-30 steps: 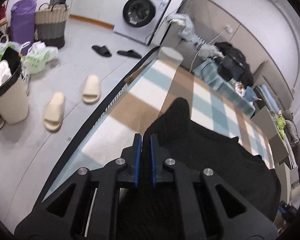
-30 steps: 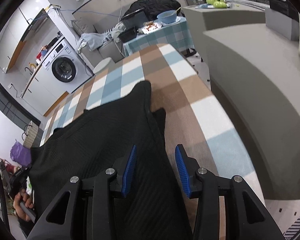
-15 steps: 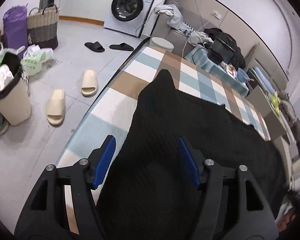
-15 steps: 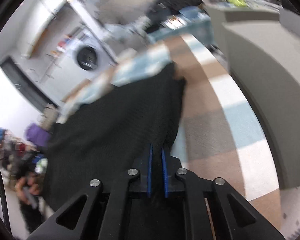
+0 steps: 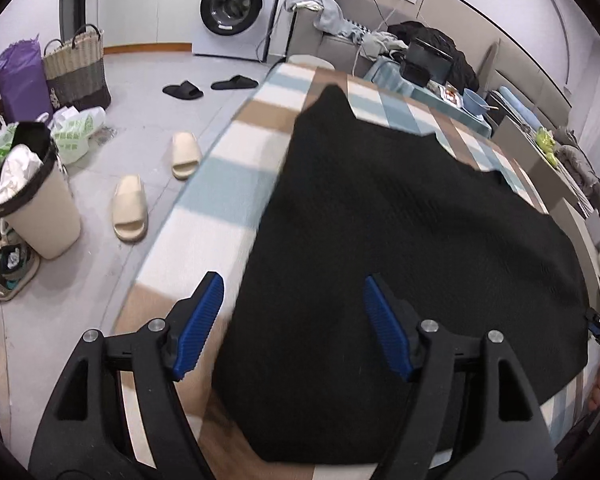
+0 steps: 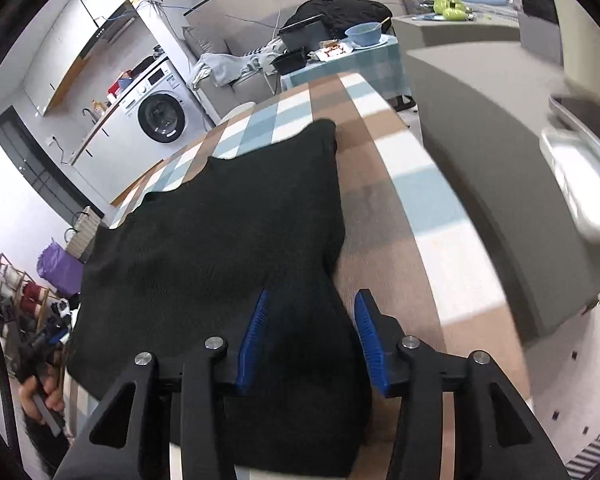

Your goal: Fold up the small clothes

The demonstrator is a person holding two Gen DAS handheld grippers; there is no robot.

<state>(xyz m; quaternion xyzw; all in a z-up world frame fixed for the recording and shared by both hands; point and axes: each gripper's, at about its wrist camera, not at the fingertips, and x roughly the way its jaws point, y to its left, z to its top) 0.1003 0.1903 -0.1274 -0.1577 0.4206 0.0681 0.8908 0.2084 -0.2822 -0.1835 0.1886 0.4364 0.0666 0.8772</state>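
Left wrist view showed the left gripper (image 5: 292, 322) wide open low in the frame, holding nothing. The black top (image 5: 400, 240) lay flat on the checked table (image 5: 236, 184), filling the middle and right of the frame. One blue finger (image 5: 384, 324) sat over the cloth and the other over the table.

In the right wrist view, the right gripper (image 6: 310, 334) was open too, with the top's (image 6: 220, 232) near edge between its fingers.

The spreading step looked finished. Next, I think each gripper would need to pinch an edge and bring it over to make a fold.
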